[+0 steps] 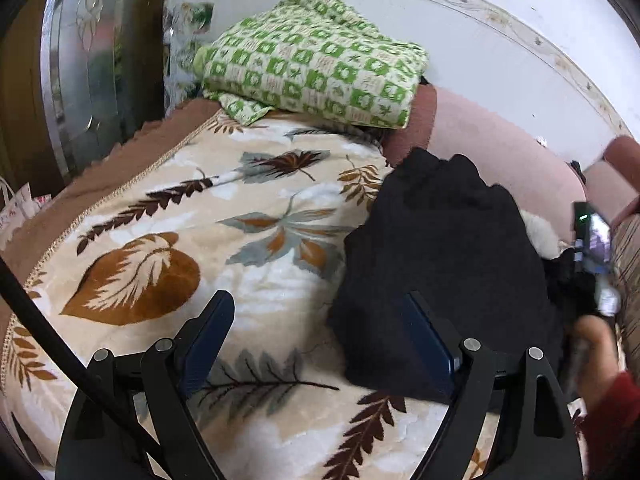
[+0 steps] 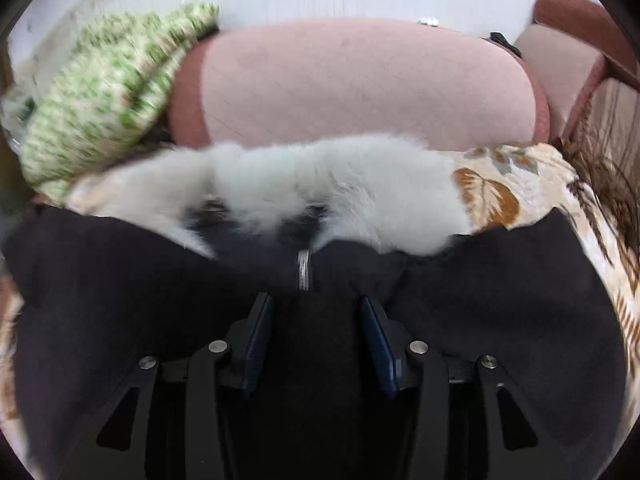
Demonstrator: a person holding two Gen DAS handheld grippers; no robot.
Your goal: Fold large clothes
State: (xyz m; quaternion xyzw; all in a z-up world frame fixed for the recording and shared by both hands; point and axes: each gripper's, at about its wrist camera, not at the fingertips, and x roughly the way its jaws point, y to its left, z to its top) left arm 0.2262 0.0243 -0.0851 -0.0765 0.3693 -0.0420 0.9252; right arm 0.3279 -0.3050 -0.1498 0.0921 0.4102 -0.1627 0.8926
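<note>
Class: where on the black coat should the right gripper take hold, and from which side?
Probably the black coat's front edge beside the zipper pull, below the white fur collar. Come from above: it lies flat on the leaf-print blanket, directly ahead of the right gripper.

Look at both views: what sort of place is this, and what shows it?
Most likely a living room at home. A pink cushioned sofa backrest stands against the wall, a leaf-patterned plush blanket covers the seat, a folded green checked quilt lies at one end, and a black fur-collared coat lies on the blanket.
</note>
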